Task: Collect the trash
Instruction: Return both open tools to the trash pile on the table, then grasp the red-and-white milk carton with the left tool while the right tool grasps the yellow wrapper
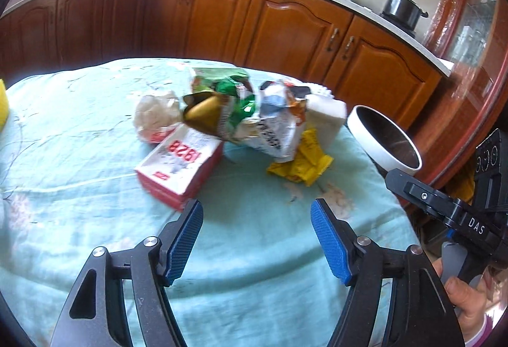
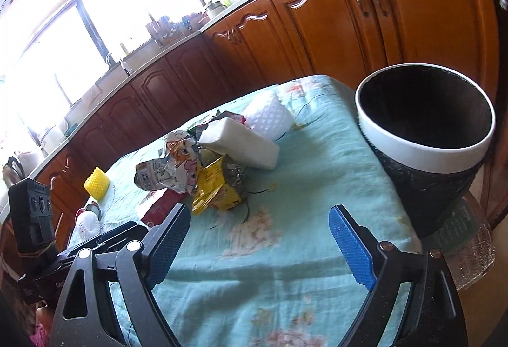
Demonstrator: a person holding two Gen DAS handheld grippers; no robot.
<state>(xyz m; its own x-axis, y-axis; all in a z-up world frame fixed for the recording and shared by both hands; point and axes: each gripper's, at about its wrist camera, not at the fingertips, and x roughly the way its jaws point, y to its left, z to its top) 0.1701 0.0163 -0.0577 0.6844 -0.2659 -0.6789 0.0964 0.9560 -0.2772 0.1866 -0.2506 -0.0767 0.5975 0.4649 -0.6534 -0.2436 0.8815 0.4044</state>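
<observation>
Trash lies heaped mid-table in the left wrist view: a red-and-white carton nearest, crumpled white paper behind it, green and printed wrappers in the middle, a yellow wrapper to the right. The left gripper stands over bare cloth short of the heap, jaws wide with nothing between them. A white-rimmed bin sits at the table's right edge, the right gripper's body before it.

From the right wrist, the right gripper also gapes empty. The yellow wrapper is closest, white foam blocks beyond, the bin hard right. A pale turquoise floral tablecloth covers the table; wooden kitchen cabinets and a bright window stand behind.
</observation>
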